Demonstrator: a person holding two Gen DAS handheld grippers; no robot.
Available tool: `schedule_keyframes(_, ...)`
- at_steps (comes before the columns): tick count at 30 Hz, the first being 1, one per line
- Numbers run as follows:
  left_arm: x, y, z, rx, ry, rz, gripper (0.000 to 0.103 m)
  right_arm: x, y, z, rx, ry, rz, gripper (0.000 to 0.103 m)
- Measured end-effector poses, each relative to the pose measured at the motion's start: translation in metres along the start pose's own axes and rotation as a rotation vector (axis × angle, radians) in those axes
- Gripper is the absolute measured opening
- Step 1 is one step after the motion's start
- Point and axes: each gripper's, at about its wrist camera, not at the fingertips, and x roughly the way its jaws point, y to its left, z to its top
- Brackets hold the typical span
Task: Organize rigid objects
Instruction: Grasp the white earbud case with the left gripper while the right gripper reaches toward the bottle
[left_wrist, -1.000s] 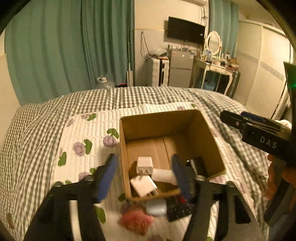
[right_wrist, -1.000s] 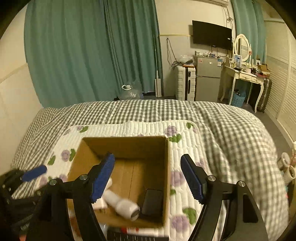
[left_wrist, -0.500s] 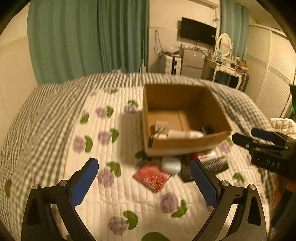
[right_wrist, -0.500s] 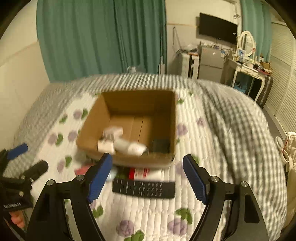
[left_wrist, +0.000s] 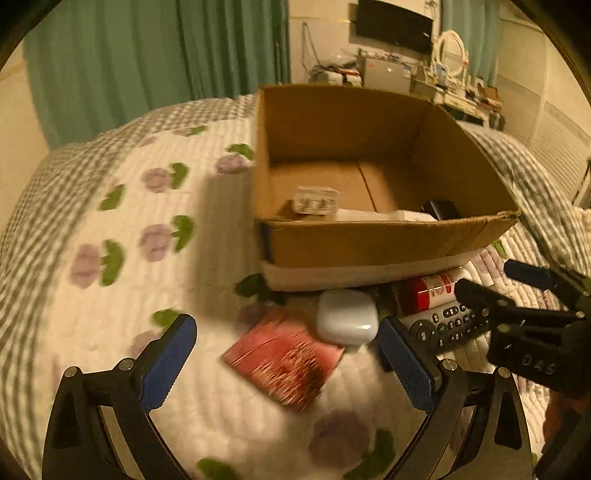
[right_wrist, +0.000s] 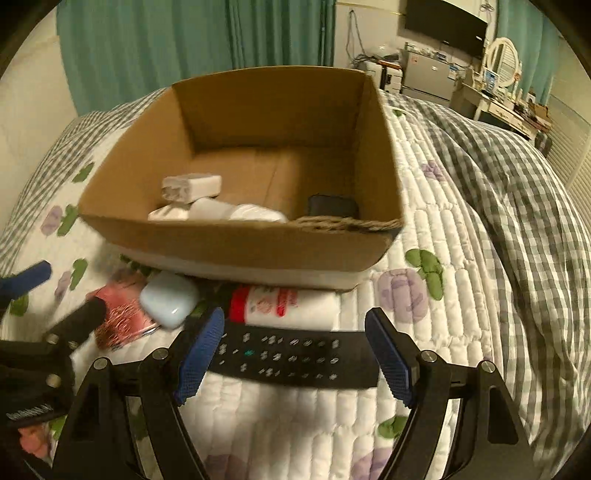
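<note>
An open cardboard box (left_wrist: 354, 243) (right_wrist: 236, 240) stands on the bed and holds white chargers (right_wrist: 192, 186), a white tube and a black item (right_wrist: 332, 206). In front of it lie a red packet (left_wrist: 284, 358) (right_wrist: 122, 317), a white earbud case (left_wrist: 347, 317) (right_wrist: 168, 299), a red-and-white tube (left_wrist: 432, 286) (right_wrist: 284, 304) and a black remote (right_wrist: 291, 354) (left_wrist: 443, 325). My left gripper (left_wrist: 288, 363) is open, low over the red packet. My right gripper (right_wrist: 295, 356) is open, its fingers straddling the remote.
The bed has a white quilted pad with purple flowers (left_wrist: 155, 240) over a grey checked cover (right_wrist: 517, 192). Green curtains (left_wrist: 147, 55), a desk and a fridge stand at the back of the room.
Both grippers have pulled back from above the box, opened wider and dropped low toward the objects in front of it. The left now frames the red packet, the right the remote.
</note>
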Motion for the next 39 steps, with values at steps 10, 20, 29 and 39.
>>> schedule_keyframes(10, 0.048, -0.032, -0.002, 0.087, 0.106, -0.052, 0.079, 0.008, -0.024, 0.002, 0.078, -0.011, -0.014, 0.078)
schedule_keyframes(20, 0.027, -0.032, -0.006, 0.067, 0.067, -0.058, 0.051, 0.025, -0.018, -0.008, 0.064, 0.021, -0.007, 0.078)
schedule_keyframes(29, -0.004, -0.016, -0.005, -0.020, 0.025, -0.031, 0.051, 0.031, -0.002, -0.002, 0.057, 0.028, 0.034, 0.078)
schedule_keyframes(39, 0.007, 0.004, -0.001, -0.067, 0.050, -0.005, 0.051, 0.061, 0.016, 0.002, 0.036, 0.074, -0.004, 0.086)
